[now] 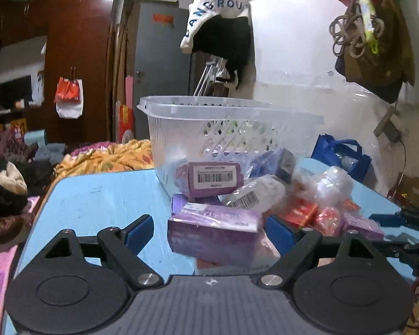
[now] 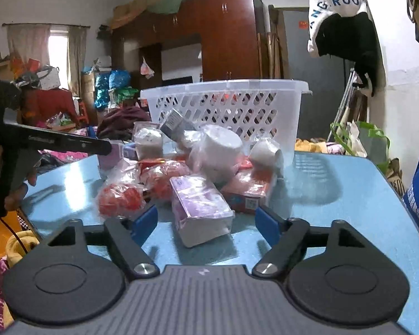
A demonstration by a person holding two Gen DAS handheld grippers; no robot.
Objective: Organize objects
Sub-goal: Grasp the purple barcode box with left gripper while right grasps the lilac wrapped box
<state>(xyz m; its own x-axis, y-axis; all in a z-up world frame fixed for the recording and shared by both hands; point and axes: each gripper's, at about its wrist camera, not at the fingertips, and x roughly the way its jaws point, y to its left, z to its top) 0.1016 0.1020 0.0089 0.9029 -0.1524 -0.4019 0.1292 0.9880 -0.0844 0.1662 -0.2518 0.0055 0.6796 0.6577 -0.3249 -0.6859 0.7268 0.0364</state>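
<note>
A light blue table (image 1: 97, 195) fills the middle of both wrist views, with a cluttered room behind it.

Left wrist view, from left to right: rumpled clothing and a yellow patterned blanket (image 1: 106, 157) lie beyond the table's left edge. The left gripper (image 1: 209, 230) sits low over the table with its blue pads (image 1: 138, 230) spread wide. A purple box (image 1: 212, 231) lies between them; the left pad stands clear of it, and the right pad is just beside its end, contact unclear. The box lies on its side, its long axis running roughly across the view from pad to pad. Behind it, blocking the way forward, is a heap: another purple box with a barcode label (image 1: 209, 178), a wrapped white bottle (image 1: 251, 192) and red packets in clear plastic (image 1: 301, 212). A white lattice basket (image 1: 229, 128) stands upright at the far side of the table, touching the heap. A blue bag (image 1: 340, 156) sits at the right against the wall.

Right wrist view, from left to right: the other tool, held by a hand (image 2: 19, 187), reaches in at the left edge. The right gripper (image 2: 206, 222) is partly spread, pads touching nothing. A pale purple packet (image 2: 201, 206) lies between them, its long axis pointing away from the camera and leaning slightly left. Red wrapped bundles (image 2: 120, 195) crowd its left, a red carton (image 2: 248, 192) its right, and a white tub in plastic (image 2: 218, 148) lies behind.
</note>
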